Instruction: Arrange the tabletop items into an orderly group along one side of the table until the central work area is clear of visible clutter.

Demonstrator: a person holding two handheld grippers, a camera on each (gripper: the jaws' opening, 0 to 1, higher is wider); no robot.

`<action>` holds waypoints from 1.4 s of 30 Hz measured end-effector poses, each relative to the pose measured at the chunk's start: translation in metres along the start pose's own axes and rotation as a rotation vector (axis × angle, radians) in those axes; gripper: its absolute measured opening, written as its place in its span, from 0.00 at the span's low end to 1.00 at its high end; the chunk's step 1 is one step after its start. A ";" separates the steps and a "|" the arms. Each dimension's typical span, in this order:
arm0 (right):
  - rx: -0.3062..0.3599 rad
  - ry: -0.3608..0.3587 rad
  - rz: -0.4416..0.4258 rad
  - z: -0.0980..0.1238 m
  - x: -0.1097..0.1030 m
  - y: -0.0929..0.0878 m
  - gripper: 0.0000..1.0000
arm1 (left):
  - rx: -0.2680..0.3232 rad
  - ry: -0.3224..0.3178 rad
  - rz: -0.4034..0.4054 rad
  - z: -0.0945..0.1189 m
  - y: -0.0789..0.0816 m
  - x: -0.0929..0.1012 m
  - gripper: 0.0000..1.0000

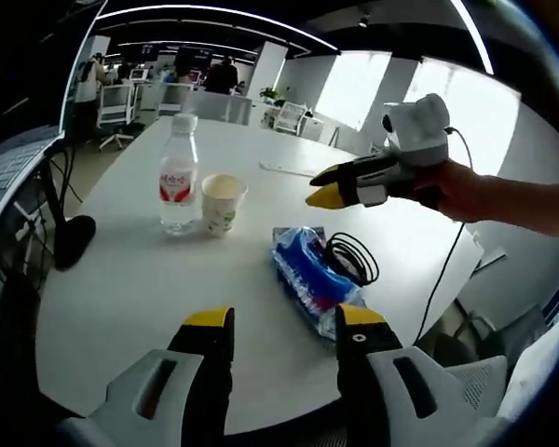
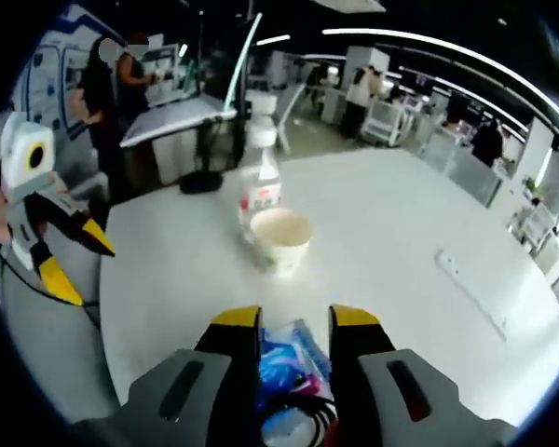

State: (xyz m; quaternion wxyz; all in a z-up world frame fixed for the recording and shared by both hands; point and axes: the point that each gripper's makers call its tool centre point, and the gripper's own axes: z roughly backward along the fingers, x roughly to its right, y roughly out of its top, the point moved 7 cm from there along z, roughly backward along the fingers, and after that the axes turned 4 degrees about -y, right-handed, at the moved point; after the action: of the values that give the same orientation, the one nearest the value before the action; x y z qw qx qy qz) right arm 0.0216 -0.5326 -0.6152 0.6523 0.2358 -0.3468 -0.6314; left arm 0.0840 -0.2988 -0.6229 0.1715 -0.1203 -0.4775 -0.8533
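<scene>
Bottle (image 1: 178, 174), cup (image 1: 223, 204) mid-table; blue packet (image 1: 305, 273) near table (image 1: 121, 279) edge.

Lighting: bright, even, indoor. Sources: ceiling light strips (image 1: 214, 13) arcing across the top of both views; blown-out windows (image 1: 405, 98) at upper right of the left gripper view. Shadows: faint and soft on the white surface (image 1: 149, 279). Distortion: strong fisheye bending at the edges. Focus: right gripper view slightly soft, with blur at lower centre.
</scene>
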 end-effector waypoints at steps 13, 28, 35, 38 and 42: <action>-0.079 -0.149 -0.223 0.067 0.010 -0.101 0.26 | 0.002 0.000 -0.014 0.000 0.004 0.007 0.43; -0.098 -0.230 -0.422 0.095 0.007 -0.163 0.26 | -0.028 -0.016 -0.049 -0.006 0.004 0.019 0.42; -0.101 -0.243 -0.466 0.101 0.005 -0.177 0.25 | -0.039 -0.010 -0.052 -0.005 0.003 0.020 0.42; -0.101 -0.242 -0.483 0.100 0.004 -0.180 0.25 | -0.047 -0.006 -0.048 -0.005 0.002 0.020 0.42; -0.088 -0.241 -0.505 0.096 0.007 -0.182 0.25 | -0.054 0.001 -0.050 -0.004 0.001 0.022 0.42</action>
State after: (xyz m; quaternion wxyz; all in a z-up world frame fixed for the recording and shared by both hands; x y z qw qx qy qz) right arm -0.1710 -0.5431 -0.6875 0.4379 0.2098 -0.3243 -0.8118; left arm 0.0644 -0.3065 -0.6166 0.1472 -0.1122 -0.4571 -0.8700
